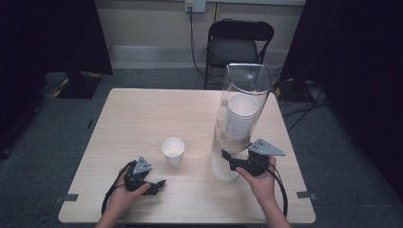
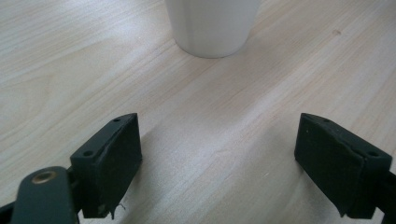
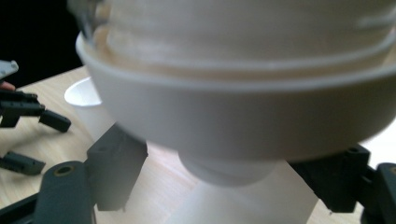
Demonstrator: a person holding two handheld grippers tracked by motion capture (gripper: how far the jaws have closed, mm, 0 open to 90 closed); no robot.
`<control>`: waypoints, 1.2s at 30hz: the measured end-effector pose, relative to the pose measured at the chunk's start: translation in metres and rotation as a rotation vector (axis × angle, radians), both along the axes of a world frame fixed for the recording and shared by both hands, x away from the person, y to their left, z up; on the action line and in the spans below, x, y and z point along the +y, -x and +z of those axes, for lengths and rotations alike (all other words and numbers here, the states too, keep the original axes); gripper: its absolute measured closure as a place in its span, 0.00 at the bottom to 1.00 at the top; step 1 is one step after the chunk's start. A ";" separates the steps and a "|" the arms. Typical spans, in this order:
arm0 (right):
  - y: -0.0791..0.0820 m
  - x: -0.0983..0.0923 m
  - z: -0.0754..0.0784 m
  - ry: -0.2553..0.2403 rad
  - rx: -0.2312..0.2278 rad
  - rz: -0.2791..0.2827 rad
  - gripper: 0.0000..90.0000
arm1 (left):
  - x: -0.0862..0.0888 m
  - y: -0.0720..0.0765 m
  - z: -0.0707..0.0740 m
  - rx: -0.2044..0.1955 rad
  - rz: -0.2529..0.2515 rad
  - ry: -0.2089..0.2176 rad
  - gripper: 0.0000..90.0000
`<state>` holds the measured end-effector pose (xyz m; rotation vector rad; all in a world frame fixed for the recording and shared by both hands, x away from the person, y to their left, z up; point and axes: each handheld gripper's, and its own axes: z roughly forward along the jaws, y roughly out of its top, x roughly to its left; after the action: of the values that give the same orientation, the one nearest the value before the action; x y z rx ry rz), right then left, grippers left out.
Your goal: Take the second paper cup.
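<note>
A single white paper cup stands upright near the middle of the table. In the left gripper view its base is just ahead of my left gripper, which is open over bare wood. In the high view the left gripper lies low, front-left of the cup. A cup dispenser, a clear tube with a stack of white cups on a white base, stands at the right. My right gripper is at its lower end. Its jaws stand open on either side of the lowest cup's bottom, apart from it.
A black folding chair stands beyond the table's far edge, under a wall socket with a hanging cable. Dark curtains flank both sides. The right gripper view also shows the single cup and the other gripper at its left.
</note>
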<state>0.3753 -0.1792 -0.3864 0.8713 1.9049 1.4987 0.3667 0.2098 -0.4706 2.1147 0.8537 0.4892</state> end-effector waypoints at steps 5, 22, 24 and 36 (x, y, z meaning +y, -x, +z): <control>-0.003 0.003 0.000 0.020 -0.030 -0.010 0.28 | 0.000 0.000 0.000 -0.001 0.002 0.004 0.16; -0.010 0.007 -0.007 0.007 -0.049 -0.033 0.37 | 0.000 0.000 0.000 0.000 0.002 0.004 0.16; -0.010 0.006 -0.006 0.012 -0.043 -0.026 0.38 | 0.000 0.000 0.000 -0.001 0.001 0.004 0.16; -0.011 0.003 -0.009 0.004 -0.029 -0.001 0.39 | 0.000 0.000 0.000 -0.001 0.002 0.005 0.16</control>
<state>0.3863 -0.1762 -0.3951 0.8436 1.8862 1.4985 0.3665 0.2094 -0.4709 2.1093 0.8554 0.4883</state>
